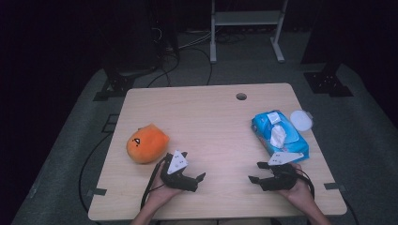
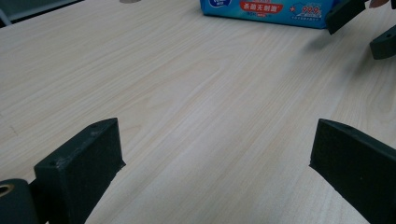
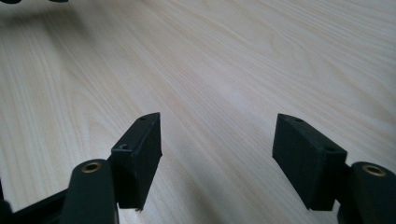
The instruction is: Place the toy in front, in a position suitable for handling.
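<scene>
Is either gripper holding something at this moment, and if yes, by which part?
Nothing is held. The left gripper and the right gripper both stand open over the bare table, with nothing between their jaws.

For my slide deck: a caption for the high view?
Two open grippers rest between orange plush and wet-wipes pack.

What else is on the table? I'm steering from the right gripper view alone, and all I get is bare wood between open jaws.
Observer: A blue wet-wipes pack lies just beyond the right gripper, with a wipe sticking out of its top.
Operator: Anything beside it?
Observer: A round white lid, close by the pack's far right corner.
Operator: And on the left side?
Observer: An orange plush toy lies just beyond the open, empty left gripper.
</scene>
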### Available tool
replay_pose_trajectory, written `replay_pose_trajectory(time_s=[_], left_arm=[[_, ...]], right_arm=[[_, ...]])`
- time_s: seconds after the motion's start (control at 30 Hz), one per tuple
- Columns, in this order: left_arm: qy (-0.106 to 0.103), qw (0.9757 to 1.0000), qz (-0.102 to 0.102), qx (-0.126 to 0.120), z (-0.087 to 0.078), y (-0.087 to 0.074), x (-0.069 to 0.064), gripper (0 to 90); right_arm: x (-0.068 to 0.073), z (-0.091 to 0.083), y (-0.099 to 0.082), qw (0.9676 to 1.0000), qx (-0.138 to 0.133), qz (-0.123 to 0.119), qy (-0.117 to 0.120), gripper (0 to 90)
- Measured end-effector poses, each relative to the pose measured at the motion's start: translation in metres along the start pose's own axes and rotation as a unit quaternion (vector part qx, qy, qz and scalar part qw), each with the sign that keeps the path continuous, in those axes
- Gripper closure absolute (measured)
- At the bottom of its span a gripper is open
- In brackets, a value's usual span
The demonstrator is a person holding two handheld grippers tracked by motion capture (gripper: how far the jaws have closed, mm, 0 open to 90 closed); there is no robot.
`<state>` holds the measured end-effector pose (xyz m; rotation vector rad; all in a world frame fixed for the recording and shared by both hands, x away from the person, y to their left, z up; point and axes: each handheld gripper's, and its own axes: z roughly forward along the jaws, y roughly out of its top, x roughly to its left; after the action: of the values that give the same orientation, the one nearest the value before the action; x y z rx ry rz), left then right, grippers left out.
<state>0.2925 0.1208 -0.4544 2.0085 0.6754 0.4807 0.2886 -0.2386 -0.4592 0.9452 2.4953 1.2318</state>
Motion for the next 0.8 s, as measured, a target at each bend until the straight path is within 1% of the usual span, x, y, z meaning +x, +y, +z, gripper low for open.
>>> replay_pose_trajectory(time_s=[0.07, 0.13, 0.2, 0.23, 0.3, 0.33, 0.43, 0.5, 0.6, 0.67, 0.7, 0.73, 0.8], left_arm=[[-0.001, 1.0000, 0.000, -0.001, -0.001, 0.001, 0.000, 1.9], [-0.004, 0.9999, -0.007, -0.008, -0.003, 0.002, 0.002, 1.9], [-0.001, 0.9999, -0.007, -0.014, -0.007, 0.004, 0.005, 1.9], [0.000, 0.9999, -0.008, -0.014, -0.007, 0.004, 0.005, 1.9], [0.004, 0.9999, -0.005, -0.014, -0.010, 0.006, 0.006, 1.9], [0.004, 0.9998, -0.006, -0.019, -0.012, 0.007, 0.006, 1.9], [0.003, 0.9997, -0.005, -0.024, -0.013, 0.008, 0.006, 1.9], [0.006, 0.9997, -0.004, -0.023, -0.015, 0.008, 0.008, 1.9], [0.010, 0.9995, -0.005, -0.030, -0.018, 0.010, 0.009, 1.9], [0.020, 0.9991, 0.003, -0.038, -0.025, 0.014, 0.013, 1.9], [0.029, 0.9984, 0.001, -0.048, -0.032, 0.018, 0.018, 1.9], [0.029, 0.9984, 0.001, -0.048, -0.032, 0.018, 0.018, 1.9], [0.048, 0.9970, -0.001, -0.061, -0.043, 0.021, 0.029, 1.9]], right_arm=[[0.000, 0.001, 0.000, 1.0000, 0.000, 0.000, 0.001, 31.6], [0.000, 0.001, 0.000, 1.0000, 0.000, -0.001, 0.000, 31.6], [0.000, 0.000, 0.000, 1.0000, 0.000, -0.001, 0.000, 31.6], [0.000, 0.000, 0.000, 1.0000, 0.000, -0.001, 0.000, 31.6], [0.001, 0.000, 0.000, 1.0000, -0.001, 0.001, 0.000, 31.6], [0.001, -0.001, 0.000, 1.0000, -0.002, 0.001, 0.000, 31.6], [0.003, -0.003, -0.001, 1.0000, -0.004, 0.000, -0.002, 31.7], [0.004, -0.004, -0.001, 1.0000, -0.006, 0.000, -0.004, 31.6], [0.005, -0.004, -0.001, 1.0000, -0.006, 0.001, -0.005, 31.6], [0.005, -0.004, 0.000, 1.0000, -0.005, -0.001, -0.006, 31.7], [0.005, -0.002, 0.000, 1.0000, -0.002, -0.004, -0.006, 31.6], [0.005, -0.002, 0.000, 1.0000, -0.002, -0.004, -0.006, 31.6], [0.006, 0.000, 0.000, 1.0000, 0.000, -0.005, -0.005, 31.6]])
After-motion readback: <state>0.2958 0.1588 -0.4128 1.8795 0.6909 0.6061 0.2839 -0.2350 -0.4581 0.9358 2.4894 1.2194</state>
